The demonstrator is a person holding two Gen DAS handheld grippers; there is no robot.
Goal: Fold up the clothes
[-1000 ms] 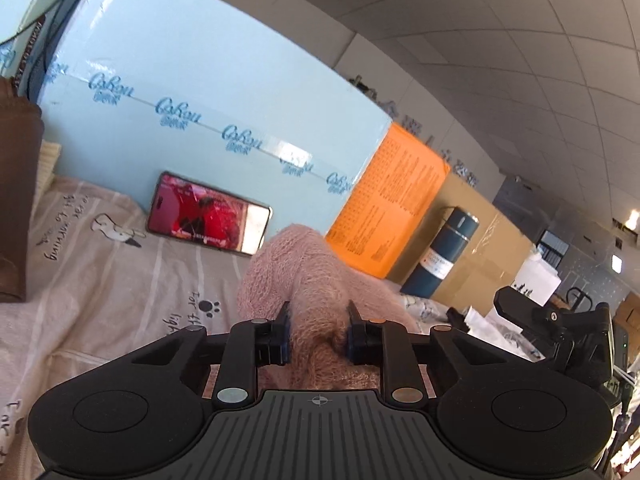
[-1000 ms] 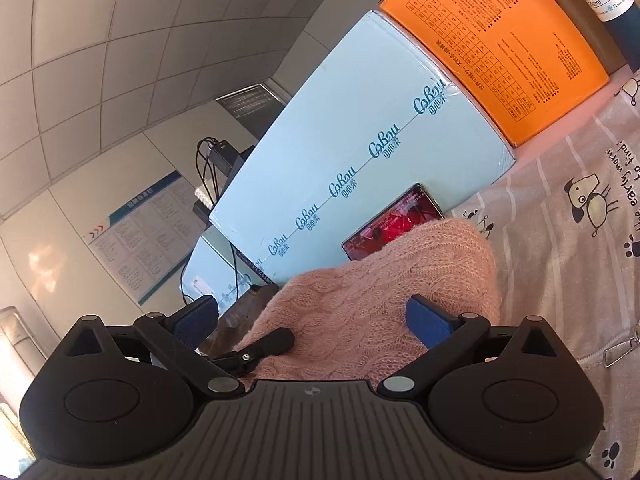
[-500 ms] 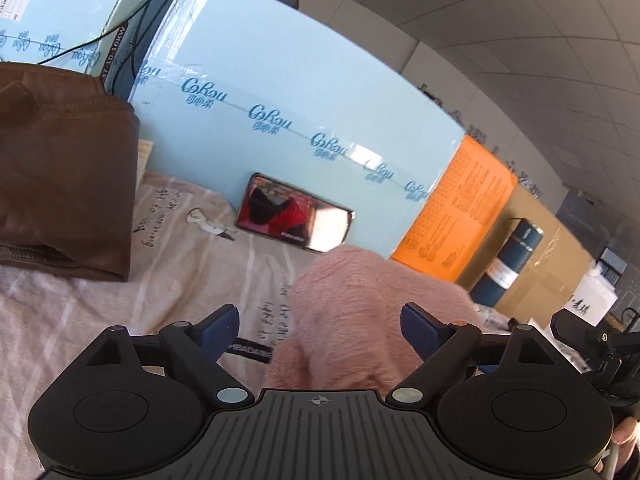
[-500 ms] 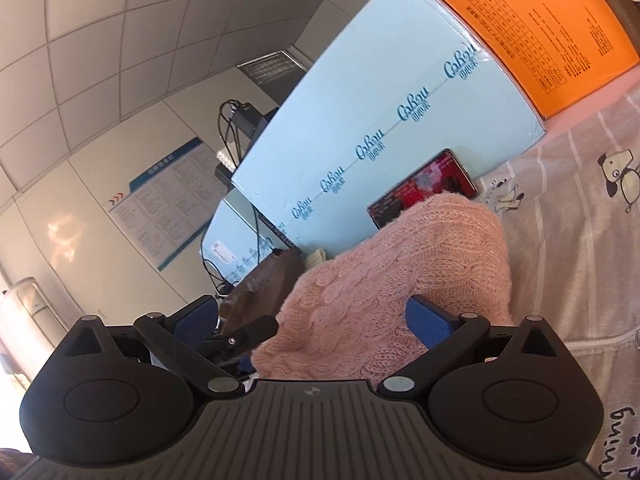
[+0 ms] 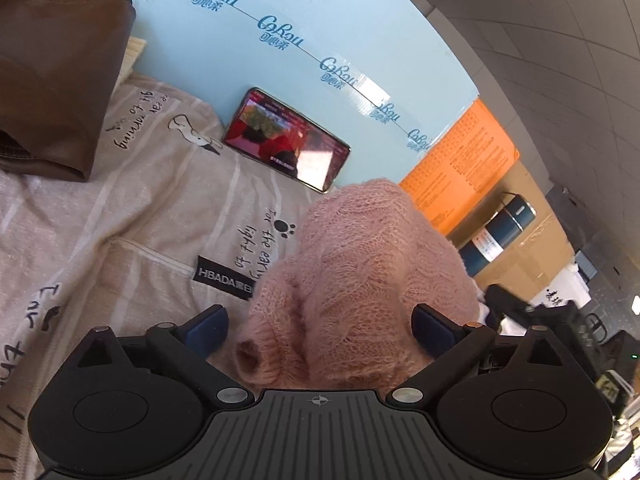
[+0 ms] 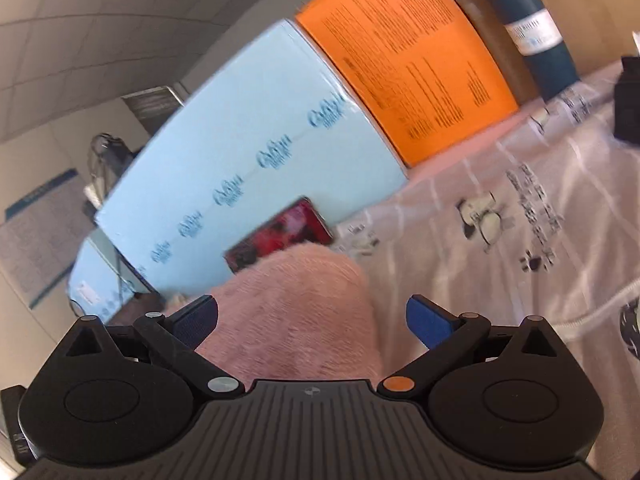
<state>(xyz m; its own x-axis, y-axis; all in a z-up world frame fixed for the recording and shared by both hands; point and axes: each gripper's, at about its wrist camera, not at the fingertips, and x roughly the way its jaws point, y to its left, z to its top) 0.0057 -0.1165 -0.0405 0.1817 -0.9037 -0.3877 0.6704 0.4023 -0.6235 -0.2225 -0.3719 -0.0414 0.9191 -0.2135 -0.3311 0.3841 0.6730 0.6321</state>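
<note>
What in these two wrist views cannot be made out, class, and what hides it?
- Pink sweater: near end, left view, behind gripper body.
- Phone screen: right view, motion blur, sweater overlaps.
- Flask label: right view, blurred.
- Brown garment: left view, cropped.

Left gripper [image 5: 320, 328] jaws, clamped on the pink knit sweater [image 5: 360, 280] 1.0 s earlier, had spread wide; garment lay loose between them, cuff opening facing camera. Left view had tilted down, taking in more of the printed sheet [image 5: 120, 208]. Right gripper [image 6: 312, 320] view had swung rightward, frame motion-blurred.
</note>
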